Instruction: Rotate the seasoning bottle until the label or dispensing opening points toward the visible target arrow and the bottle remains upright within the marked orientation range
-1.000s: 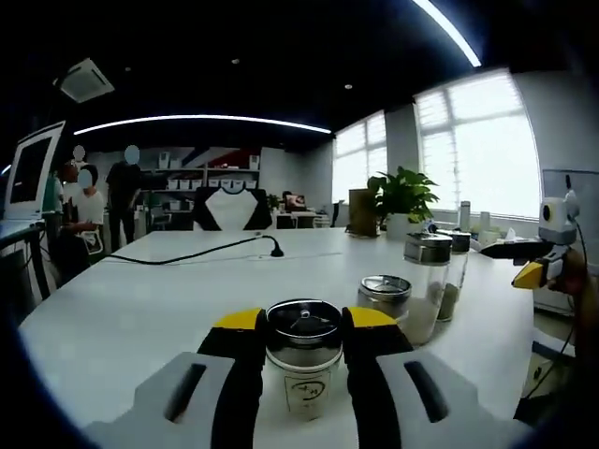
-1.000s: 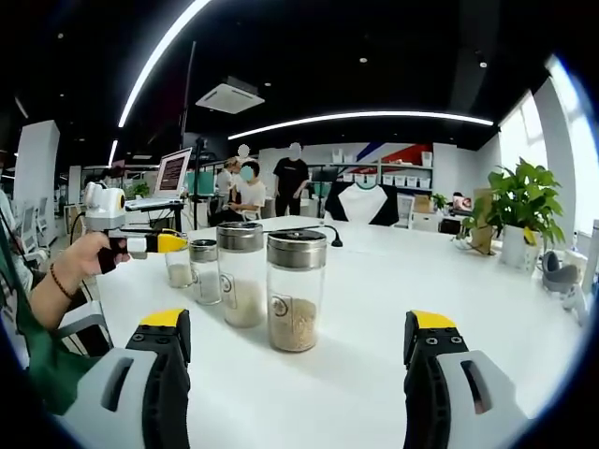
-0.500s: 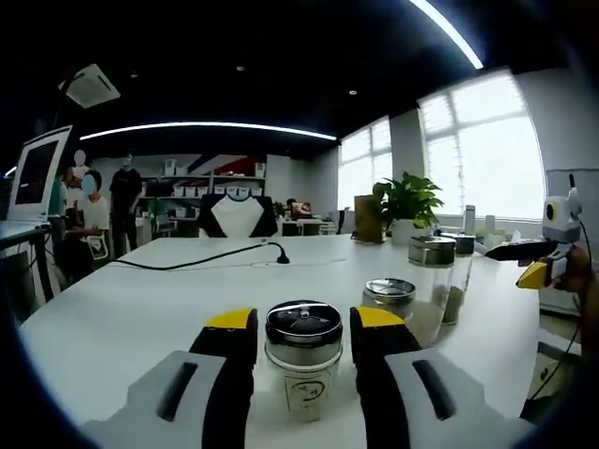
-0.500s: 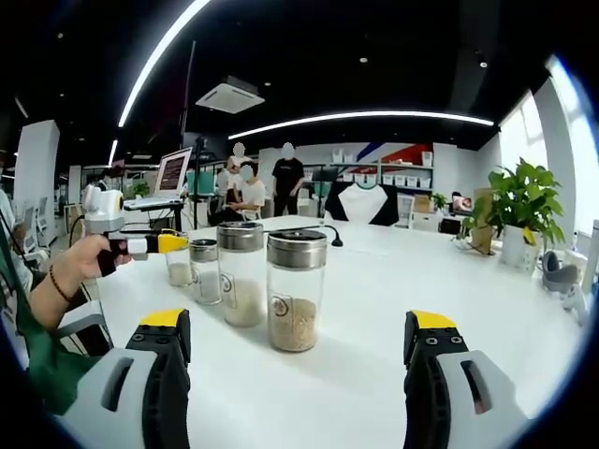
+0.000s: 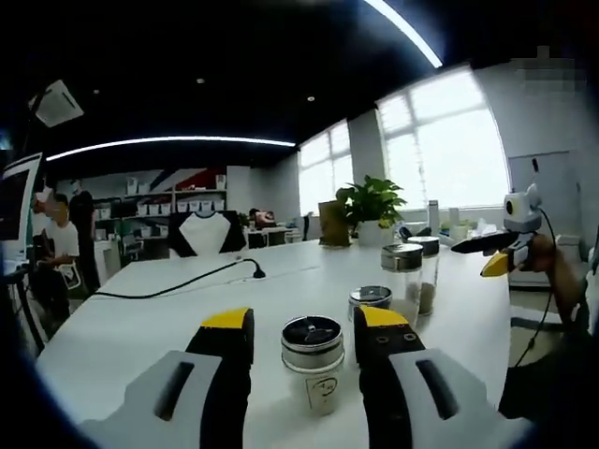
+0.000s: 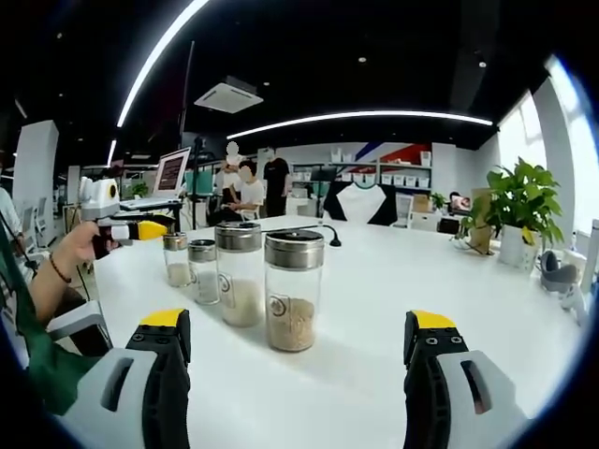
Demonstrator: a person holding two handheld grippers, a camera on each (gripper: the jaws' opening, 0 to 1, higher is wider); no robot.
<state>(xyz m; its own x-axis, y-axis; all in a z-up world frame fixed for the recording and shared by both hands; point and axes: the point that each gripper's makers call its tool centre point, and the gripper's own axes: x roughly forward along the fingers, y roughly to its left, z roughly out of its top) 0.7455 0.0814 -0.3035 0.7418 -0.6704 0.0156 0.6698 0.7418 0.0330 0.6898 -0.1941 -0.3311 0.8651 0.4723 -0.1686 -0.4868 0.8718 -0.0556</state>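
A small seasoning bottle (image 5: 314,367) with a metal lid and a pale label facing me stands upright on the white table (image 5: 122,327). My left gripper (image 5: 306,319) is open, its yellow-tipped jaws on either side of the bottle with a gap on both sides. In the right gripper view this same bottle (image 6: 176,261) ends a row of several jars, and the left gripper (image 6: 150,228), held by a hand, hovers just above and left of its lid. My right gripper (image 6: 299,320) is open wide, nothing in it, facing the nearest tall jar (image 6: 294,292).
Another small jar (image 5: 374,300) and two tall jars (image 5: 403,273) stand in a row to the right of the bottle. A black cable (image 5: 178,282) crosses the far table. A potted plant (image 5: 370,202) and people (image 6: 245,185) are at the back.
My left gripper has let go of the seasoning bottle, widened and lifted back from it. The bottle stays upright on the table. The right gripper has not moved.
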